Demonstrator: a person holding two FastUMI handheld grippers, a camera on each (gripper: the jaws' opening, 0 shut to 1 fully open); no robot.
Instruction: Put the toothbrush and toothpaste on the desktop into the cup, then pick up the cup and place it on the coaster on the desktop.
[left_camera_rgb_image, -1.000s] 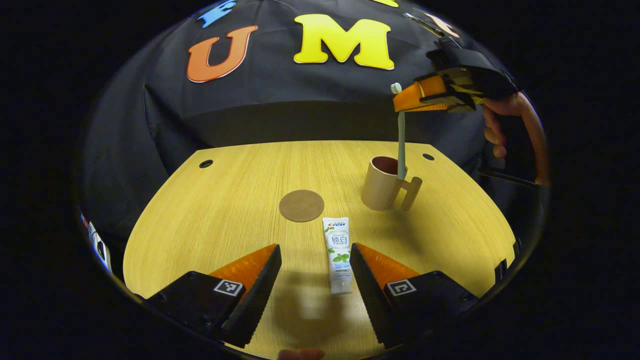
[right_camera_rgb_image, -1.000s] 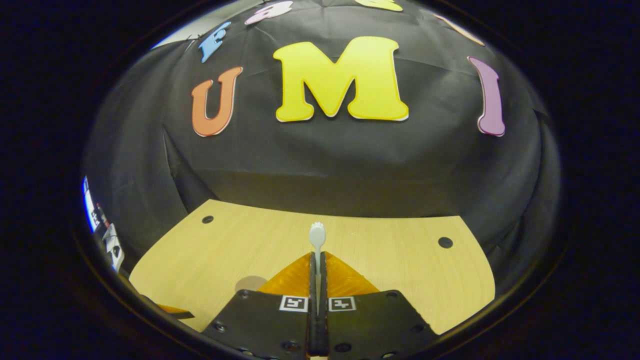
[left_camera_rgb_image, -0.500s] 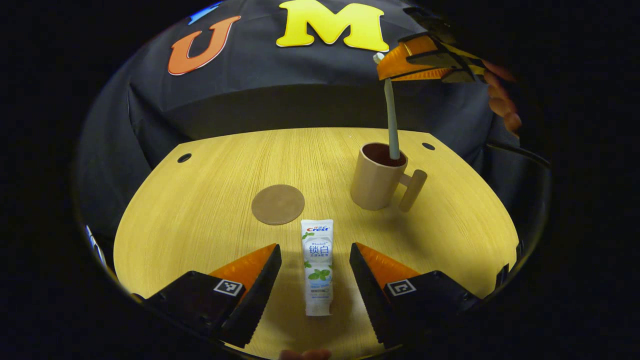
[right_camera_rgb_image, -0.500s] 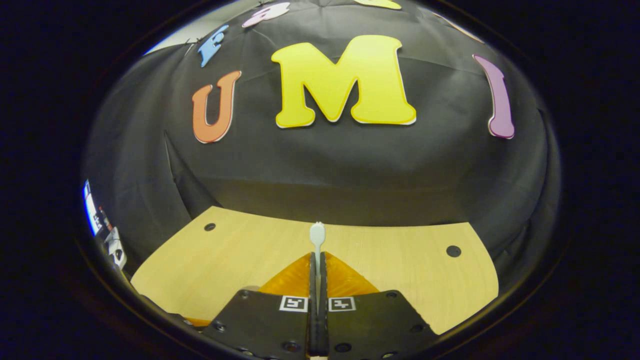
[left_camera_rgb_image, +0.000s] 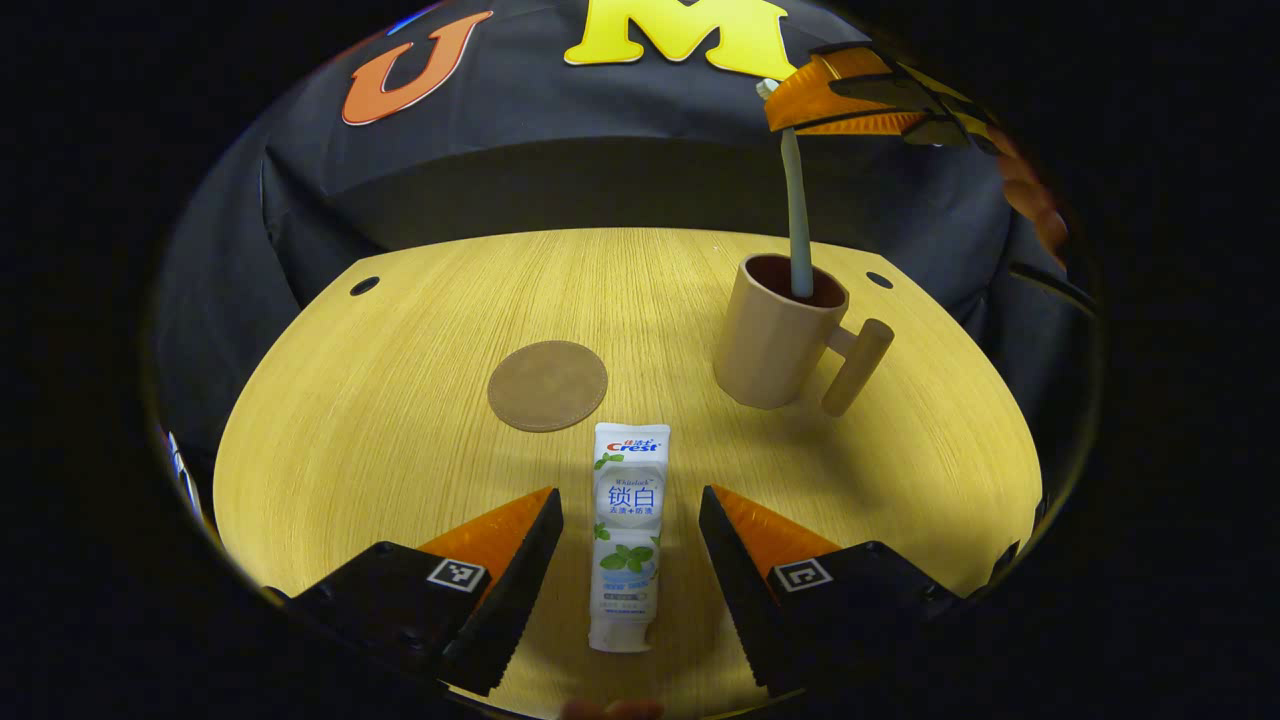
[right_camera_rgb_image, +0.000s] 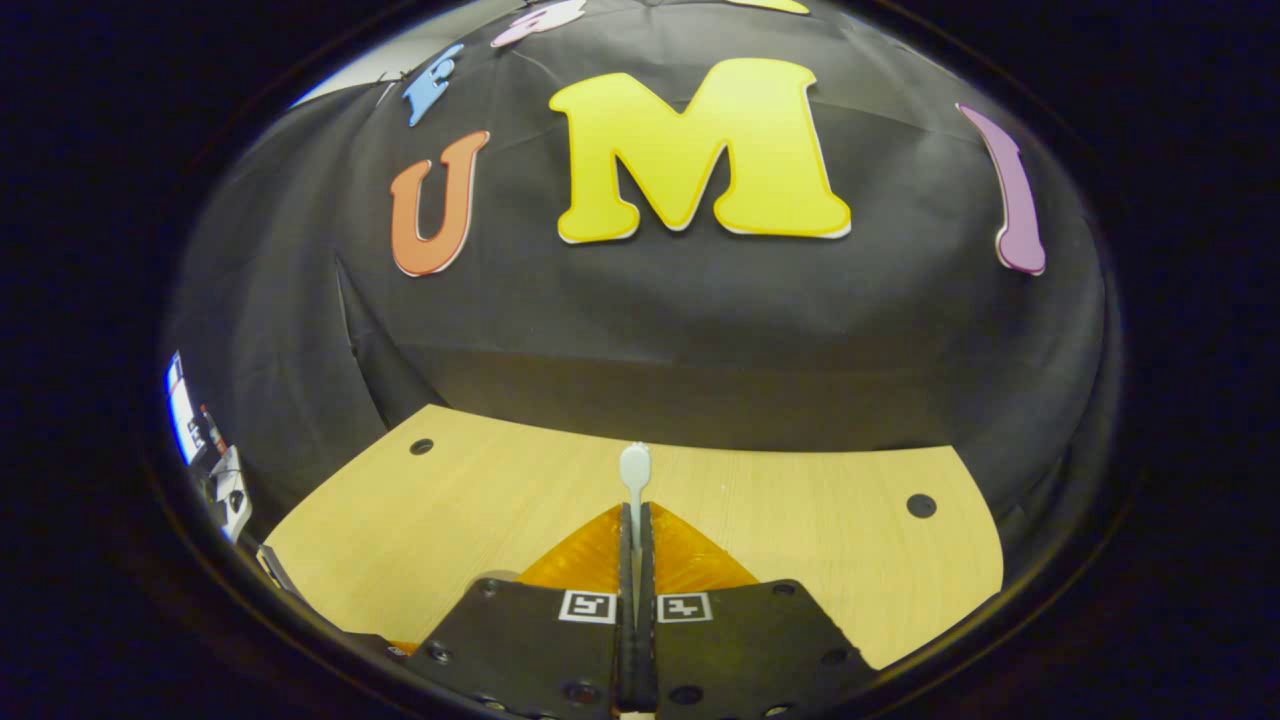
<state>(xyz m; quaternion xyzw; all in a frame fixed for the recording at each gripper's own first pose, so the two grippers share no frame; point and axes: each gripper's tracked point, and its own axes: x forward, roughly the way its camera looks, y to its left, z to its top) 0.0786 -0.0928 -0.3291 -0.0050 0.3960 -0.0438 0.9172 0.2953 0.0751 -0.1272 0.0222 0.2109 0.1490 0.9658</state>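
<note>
Hanging above the beige cup (left_camera_rgb_image: 770, 345), the right gripper (left_camera_rgb_image: 790, 100) pinches the toothbrush (left_camera_rgb_image: 797, 230) near its head, handle end dipped inside the rim. On the wooden desktop (left_camera_rgb_image: 400, 400), the left gripper (left_camera_rgb_image: 628, 530) sits spread wide, straddling the flat toothpaste (left_camera_rgb_image: 628, 530) without touching it. Just beyond the tube lies the round coaster (left_camera_rgb_image: 547, 386).

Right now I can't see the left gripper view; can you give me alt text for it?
The left hand-held gripper is open over a toothpaste tube lying flat on the wooden desktop. Beyond the tube lies a round coaster. Farther right, the right hand-held gripper holds a toothbrush upright, its lower end inside the cup.
</note>
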